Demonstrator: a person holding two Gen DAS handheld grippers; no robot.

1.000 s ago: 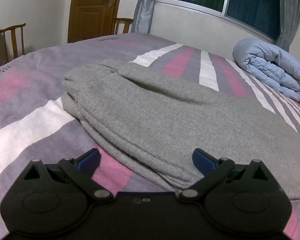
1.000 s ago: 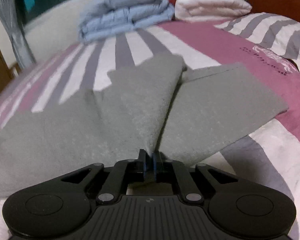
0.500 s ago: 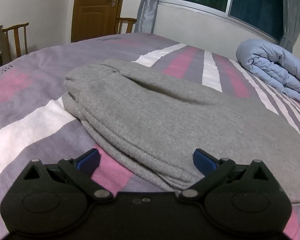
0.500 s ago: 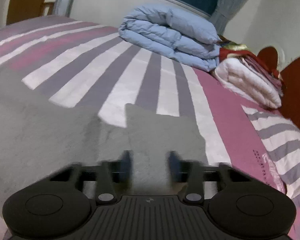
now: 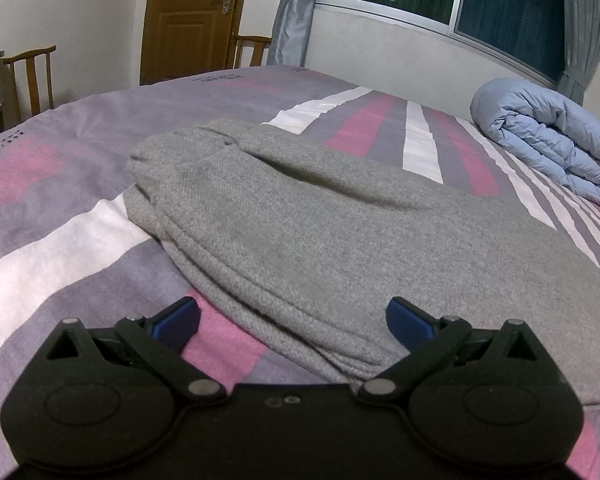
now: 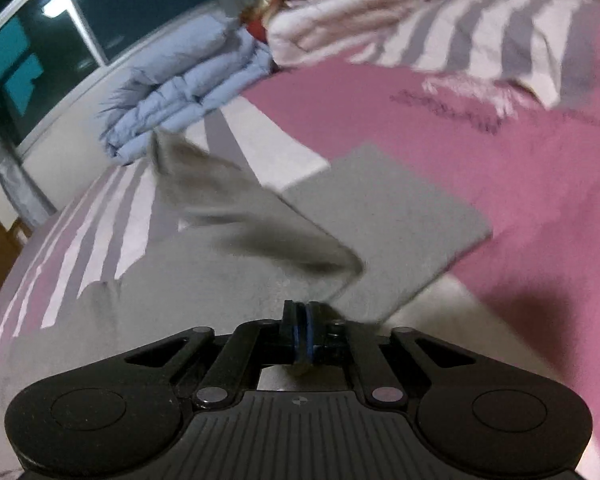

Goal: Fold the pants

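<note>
Grey pants (image 5: 320, 232) lie across the striped bed. In the left wrist view my left gripper (image 5: 292, 316) is open, its blue pads either side of the pants' near folded edge, low over the sheet. In the right wrist view my right gripper (image 6: 300, 320) is shut on a lifted flap of the grey pants (image 6: 240, 208); the flap rises blurred from the jaws toward the back left. One flat pant leg (image 6: 388, 216) lies on the pink sheet to the right.
A folded blue duvet (image 5: 548, 140) lies at the bed's far right, also in the right wrist view (image 6: 180, 92). Folded pink-white blankets (image 6: 340, 12) and a striped pillow (image 6: 500, 36) sit behind. A door (image 5: 188, 16) and chairs (image 5: 28, 76) stand beyond the bed.
My right gripper opened half a second ago, then shut again on the pants and swung right, lifting a flap. My left gripper stayed open and almost still.
</note>
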